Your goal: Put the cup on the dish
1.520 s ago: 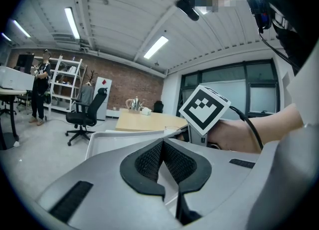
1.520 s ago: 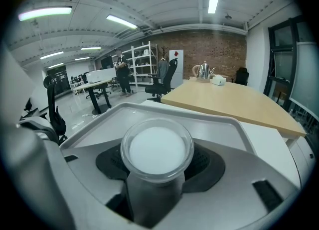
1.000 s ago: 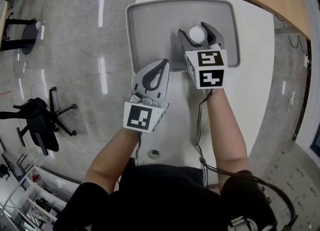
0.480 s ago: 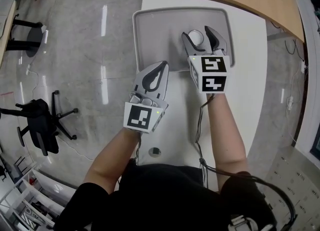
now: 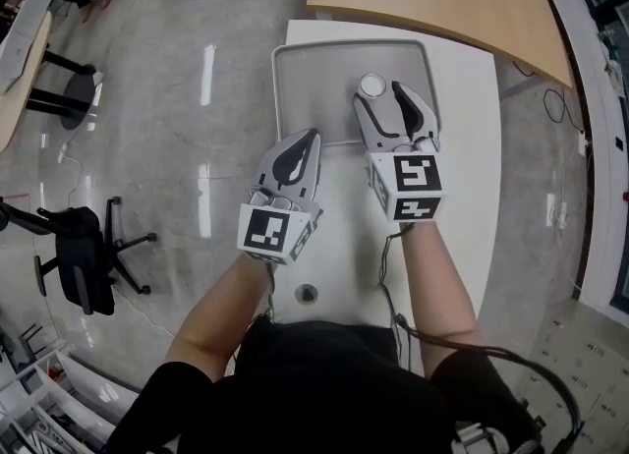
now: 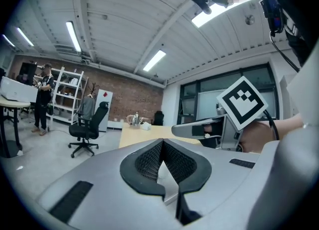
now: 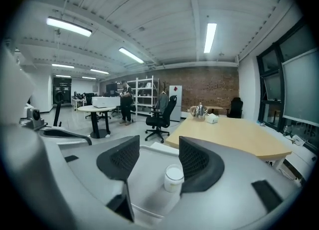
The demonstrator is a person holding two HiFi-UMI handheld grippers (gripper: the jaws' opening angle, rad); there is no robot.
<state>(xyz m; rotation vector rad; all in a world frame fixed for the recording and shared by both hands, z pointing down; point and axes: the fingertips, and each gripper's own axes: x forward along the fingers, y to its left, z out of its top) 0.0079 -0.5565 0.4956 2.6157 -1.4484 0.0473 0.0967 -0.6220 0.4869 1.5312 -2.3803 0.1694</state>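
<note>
Cup (image 5: 372,85), white and cylindrical, is sitting near the far edge of the grey tray (image 5: 305,88), just beyond the right hand-held gripper (image 5: 379,98), whose jaws are gaping empty.

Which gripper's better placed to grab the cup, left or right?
Right. The right gripper is open and aimed at the cup, standing on the tray just off its tips. The left gripper is shut, farther off at the tray's near corner.

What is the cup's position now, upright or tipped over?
Upright. The cup stands on its base on the gray tray, its round rim facing up.
</note>
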